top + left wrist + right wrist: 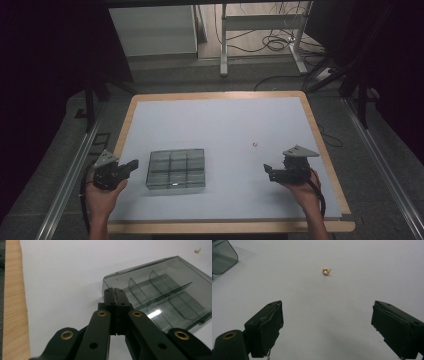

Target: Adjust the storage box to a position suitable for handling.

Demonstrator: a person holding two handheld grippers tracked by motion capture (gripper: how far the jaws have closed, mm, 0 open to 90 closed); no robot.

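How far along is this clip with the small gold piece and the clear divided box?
Nothing looks done: the small gold piece lies loose on the white table sheet, apart from the clear smoky plastic divided box. The right gripper is open and aimed at it; the left gripper is shut on nothing beside the box. Picking and placing remain.

— What colour is the box (176, 169)?
— Smoky grey, see-through. The mat (220, 125) is white, the table edge (12, 302) light wood.
— And that tiny thing (326, 271)?
— Gold, maybe an earring.
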